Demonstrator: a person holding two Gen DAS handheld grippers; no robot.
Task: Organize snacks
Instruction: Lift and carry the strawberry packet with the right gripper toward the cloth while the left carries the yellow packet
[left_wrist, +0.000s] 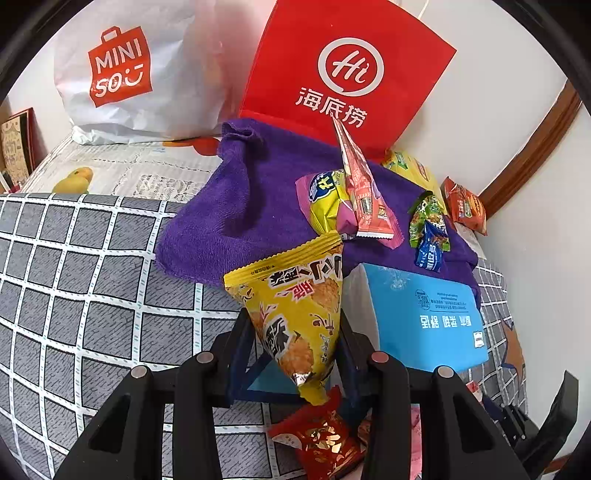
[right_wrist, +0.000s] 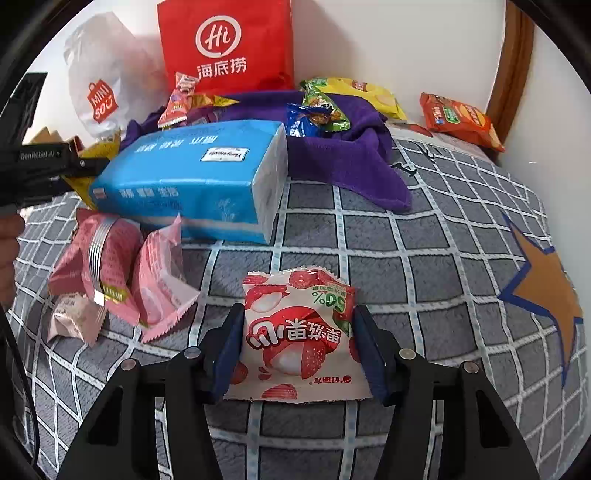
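Yellow crinkled snack packet (left_wrist: 295, 317) clamped in left tongs (left_wrist: 293, 343); white-red lychee packet (right_wrist: 299, 332) clamped in right tongs (right_wrist: 297, 347)

Left gripper (left_wrist: 295, 339) and right gripper (right_wrist: 299, 339) both clamped.

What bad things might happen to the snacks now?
1. The left gripper pinches the yellow bag near its narrow lower end, so it might slip out onto the red packet below.
2. The right gripper squeezes the puffy lychee packet by its sides; a harder squeeze might crush or pop it.
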